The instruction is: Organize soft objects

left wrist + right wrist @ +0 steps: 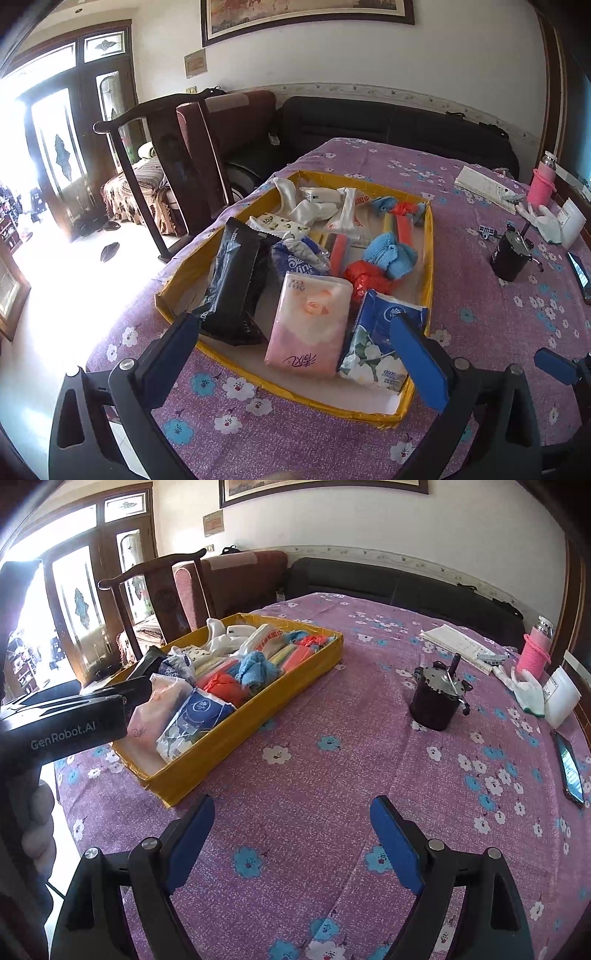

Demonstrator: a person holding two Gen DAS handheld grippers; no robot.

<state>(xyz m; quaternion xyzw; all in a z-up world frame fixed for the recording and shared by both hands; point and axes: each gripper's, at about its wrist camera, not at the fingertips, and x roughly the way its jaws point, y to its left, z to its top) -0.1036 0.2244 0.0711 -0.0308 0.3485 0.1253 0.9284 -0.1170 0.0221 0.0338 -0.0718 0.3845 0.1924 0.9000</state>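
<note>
A yellow cardboard tray (428,254) (258,716) lies on the purple flowered tablecloth. It holds a pink tissue pack (308,325), a blue tissue pack (376,343), a black pack (232,284), red (364,278) and blue (391,254) knitted cloths, white socks (306,206) and other soft items. My left gripper (295,350) is open and empty, hovering over the tray's near end above the pink pack. My right gripper (291,834) is open and empty above bare tablecloth, right of the tray.
A black motor can (437,698) stands on the table right of the tray. A pink bottle (533,650), white glove (524,686), white container (561,698), papers (454,638) and a phone (570,771) lie at the right. A wooden chair (173,166) and sofas stand behind.
</note>
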